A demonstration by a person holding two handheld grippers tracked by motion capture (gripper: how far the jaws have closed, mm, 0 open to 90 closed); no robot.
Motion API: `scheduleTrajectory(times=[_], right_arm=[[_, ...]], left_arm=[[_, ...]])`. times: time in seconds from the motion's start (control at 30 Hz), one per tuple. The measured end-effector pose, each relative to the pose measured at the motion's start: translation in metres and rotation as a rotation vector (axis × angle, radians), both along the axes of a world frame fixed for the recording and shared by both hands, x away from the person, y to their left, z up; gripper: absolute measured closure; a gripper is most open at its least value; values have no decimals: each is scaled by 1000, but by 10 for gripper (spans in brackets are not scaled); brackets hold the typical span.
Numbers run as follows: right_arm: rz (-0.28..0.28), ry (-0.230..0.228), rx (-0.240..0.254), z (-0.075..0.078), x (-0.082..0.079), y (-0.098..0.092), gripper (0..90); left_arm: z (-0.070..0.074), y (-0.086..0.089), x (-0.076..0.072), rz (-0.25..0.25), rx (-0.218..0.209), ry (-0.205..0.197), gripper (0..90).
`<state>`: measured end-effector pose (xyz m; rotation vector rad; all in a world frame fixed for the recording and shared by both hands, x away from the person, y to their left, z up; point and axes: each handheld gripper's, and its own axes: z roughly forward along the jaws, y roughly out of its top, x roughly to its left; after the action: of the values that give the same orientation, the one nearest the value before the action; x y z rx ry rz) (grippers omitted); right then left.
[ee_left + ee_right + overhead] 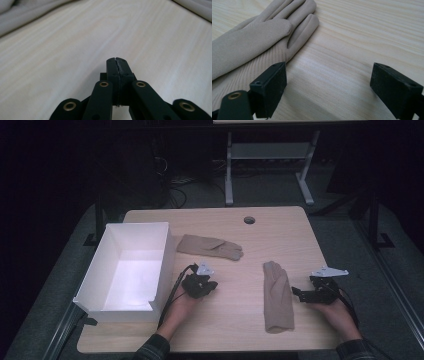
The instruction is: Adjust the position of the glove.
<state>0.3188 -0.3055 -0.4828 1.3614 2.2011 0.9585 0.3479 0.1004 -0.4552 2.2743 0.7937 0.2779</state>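
Note:
Two beige gloves lie flat on the wooden table (235, 315). One glove (210, 246) rests near the middle back, the other glove (277, 295) lies lengthwise right of centre. My left gripper (213, 284) sits low over the bare wood between the white box and the gloves, its jaws shut with nothing between them (116, 60). My right gripper (296, 292) is just right of the lengthwise glove and points at it. Its jaws stand open (329, 75) over bare wood, with that glove's fingers (257, 37) just beyond the left jaw, apart from it.
An open white box (162, 265) stands at the table's left side, next to my left hand. A round cable hole (249, 220) is near the back edge. Pale fabric folds (15, 20) show at the top corners of the left gripper view. A desk frame (229, 170) stands on the floor behind.

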Motion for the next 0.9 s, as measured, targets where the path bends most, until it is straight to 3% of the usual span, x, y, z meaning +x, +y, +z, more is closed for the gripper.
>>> scheduleTrajectory(times=[0.1, 0.33, 0.5, 0.7, 0.9], right_arm=[[0, 0, 0, 0, 0, 0, 133], [11, 0, 1, 0, 1, 0, 133], [14, 0, 1, 0, 1, 0, 133], [17, -7, -1, 0, 2, 0, 133], [19, -6, 0, 0, 2, 0, 133]], left_arm=[[5, -5, 10, 12, -23, -3, 895], [11, -20, 43, 13, -22, -73, 895], [12, -33, 65, 22, -53, -75, 895], [12, -54, 88, 3, -38, -108, 895], [2, -69, 103, -16, -10, -100, 895]])
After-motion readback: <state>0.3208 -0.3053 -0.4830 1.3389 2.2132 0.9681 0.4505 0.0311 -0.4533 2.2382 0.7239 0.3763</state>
